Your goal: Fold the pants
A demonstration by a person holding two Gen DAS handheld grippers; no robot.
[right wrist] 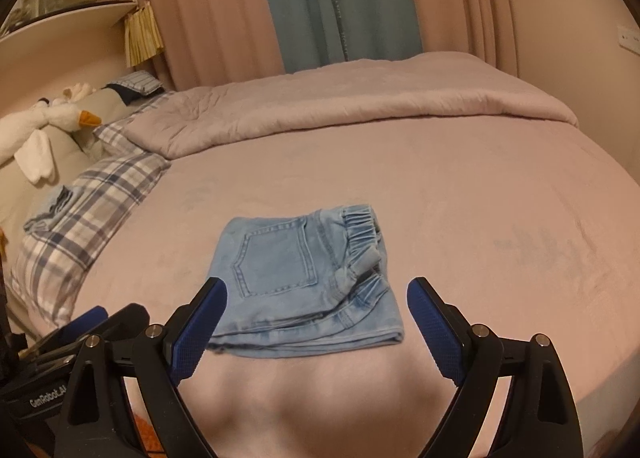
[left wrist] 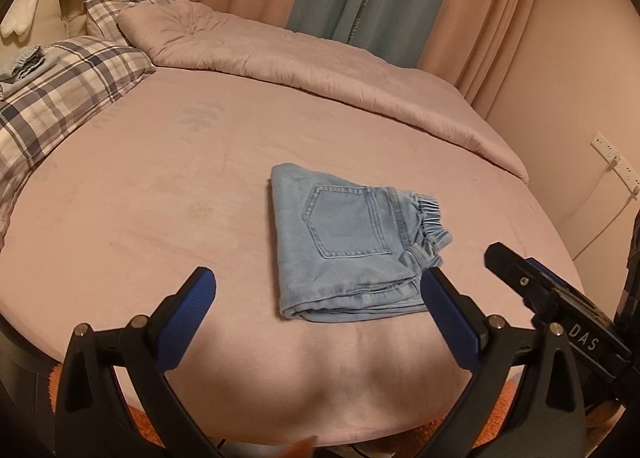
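The light-blue denim pants (left wrist: pixel 352 242) lie folded into a compact rectangle on the pink bed (left wrist: pixel 160 197), back pocket up. Both tools, left tool (left wrist: pixel 318 290) and right tool (right wrist: pixel 316 298), are released and empty.

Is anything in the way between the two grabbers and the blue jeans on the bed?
No. The folded jeans lie alone on the pink bed sheet. Only bare sheet shows between them and the open left gripper and open right gripper. The plaid pillow lies far off to the side.
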